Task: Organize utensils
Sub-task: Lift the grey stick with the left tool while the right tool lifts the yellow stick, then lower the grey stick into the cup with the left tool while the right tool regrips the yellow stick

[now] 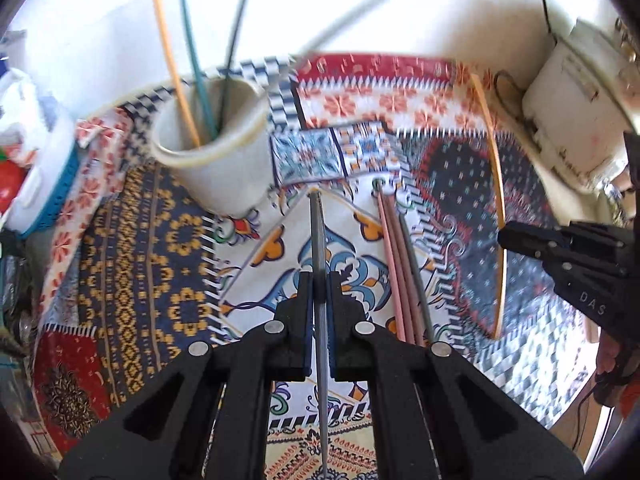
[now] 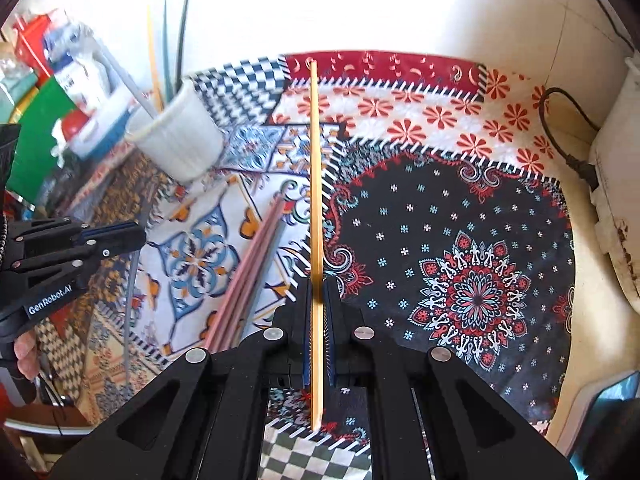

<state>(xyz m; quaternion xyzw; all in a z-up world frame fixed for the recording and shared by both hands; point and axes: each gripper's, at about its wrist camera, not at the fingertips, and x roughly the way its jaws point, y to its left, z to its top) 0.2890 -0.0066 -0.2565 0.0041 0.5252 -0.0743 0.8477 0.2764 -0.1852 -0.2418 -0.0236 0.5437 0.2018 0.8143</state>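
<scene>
Your left claw (image 1: 320,292) is pinching a grey stick (image 1: 319,240). The stick runs straight out between the pads and its far tip ends just short of the cup (image 1: 212,156), to the cup's right. Your right claw (image 2: 318,300) is pinching an orange stick (image 2: 314,184), which runs up the middle of that view; its far tip lies over the red strip of the cloth (image 2: 460,240), well to the right of the cup.

The cup is white and stands on the patterned cloth. Its mouth is tipped toward you in the left view. In it stand an orange stick (image 1: 170,64), a teal one (image 1: 194,60) and a dark one (image 1: 236,28), all leaning against the rim. A pale grey stick (image 1: 352,12) slants up and away from the cup's right side; whether its foot is inside the cup you cannot tell from here.

A bundle of pink sticks (image 1: 394,256) with a dark grey one (image 1: 416,268) beside them lies flat on the cloth, right of the cup and between your two claws. Farther from the cup, at the cloth's right edge, a black cord (image 2: 560,136) lies beside a white appliance (image 1: 576,108).
</scene>
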